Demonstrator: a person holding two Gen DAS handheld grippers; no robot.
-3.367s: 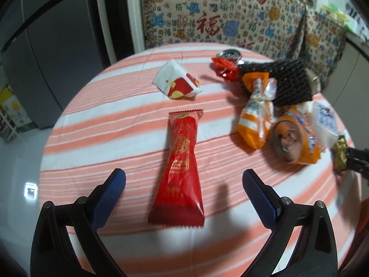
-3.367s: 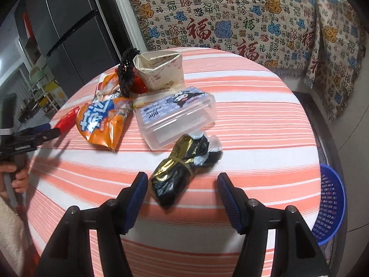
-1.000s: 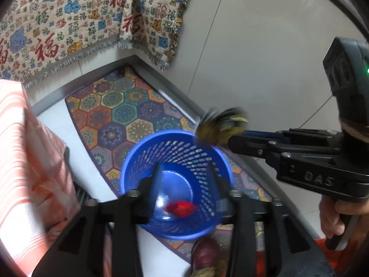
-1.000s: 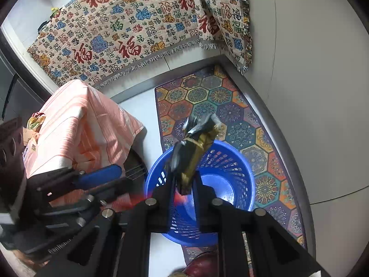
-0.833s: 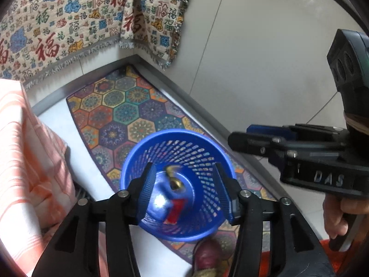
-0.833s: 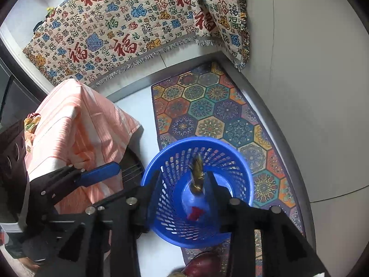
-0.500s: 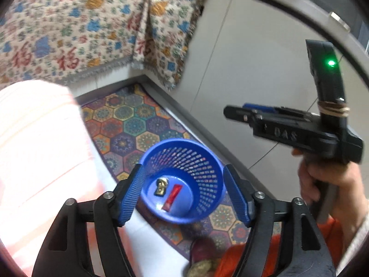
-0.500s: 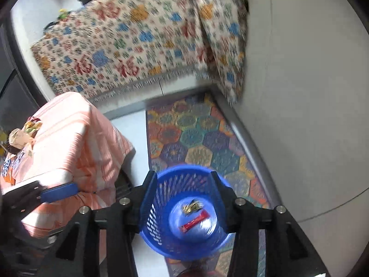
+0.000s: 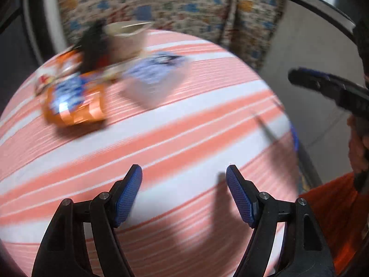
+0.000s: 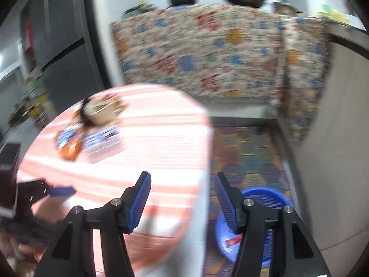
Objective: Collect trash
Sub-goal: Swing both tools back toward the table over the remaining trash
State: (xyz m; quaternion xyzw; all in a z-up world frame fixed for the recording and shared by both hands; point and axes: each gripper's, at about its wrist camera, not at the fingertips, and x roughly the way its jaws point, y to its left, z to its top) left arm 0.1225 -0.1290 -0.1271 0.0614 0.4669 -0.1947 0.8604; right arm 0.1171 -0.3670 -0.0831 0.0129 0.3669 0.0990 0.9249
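Both grippers empty above the striped round table (image 9: 175, 124), jaws parted after just opening.

Left gripper (image 9: 184, 192) over bare cloth, nothing between its blue pads; right gripper (image 10: 182, 198) at the table's edge, likewise empty. Remaining trash clustered at the far side: orange snack bag (image 9: 73, 101), clear plastic box (image 9: 154, 80), paper carton (image 9: 126, 38). On the floor beside the table, blue basket (image 10: 274, 195) holding a red wrapper (image 10: 234, 241).

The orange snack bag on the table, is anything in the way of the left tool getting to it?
Nothing visible. Only bare striped tablecloth lies between the open left tool and the orange snack bag. The clear box sits beside it.
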